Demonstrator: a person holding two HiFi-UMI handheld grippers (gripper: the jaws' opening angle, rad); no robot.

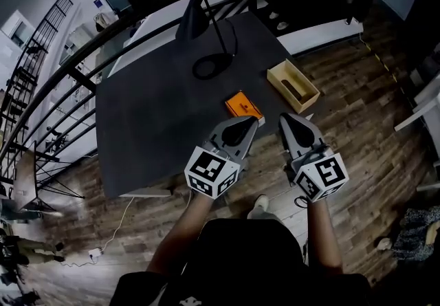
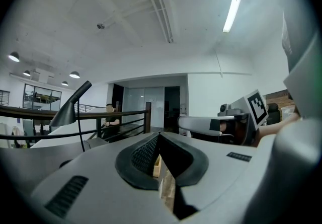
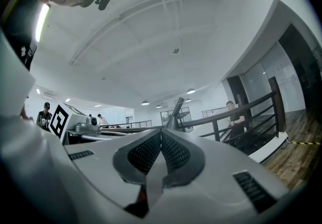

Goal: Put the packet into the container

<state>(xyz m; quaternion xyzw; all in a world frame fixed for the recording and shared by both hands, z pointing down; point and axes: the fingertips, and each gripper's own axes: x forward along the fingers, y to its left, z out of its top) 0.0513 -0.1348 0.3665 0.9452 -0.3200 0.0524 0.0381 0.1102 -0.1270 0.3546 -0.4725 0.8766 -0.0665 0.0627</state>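
An orange packet (image 1: pixel 243 106) lies flat on the dark table (image 1: pixel 151 119), near its front right part. An open, light wooden container (image 1: pixel 293 84) stands to the packet's right, at the table's right edge. My left gripper (image 1: pixel 250 122) hovers just in front of the packet, jaws shut to a point with nothing in them. My right gripper (image 1: pixel 286 118) is beside it, in front of the container, also shut and empty. In the left gripper view the jaws (image 2: pixel 158 136) meet at the tip. The right gripper view shows its jaws (image 3: pixel 161 132) pressed together.
A black desk lamp (image 1: pixel 203 17) stands at the back of the table on a round base (image 1: pixel 210 66). A dark railing (image 1: pixel 82 78) runs behind and left of the table. Wooden floor (image 1: pixel 371 126) lies to the right. A person (image 2: pixel 109 119) stands by the far railing.
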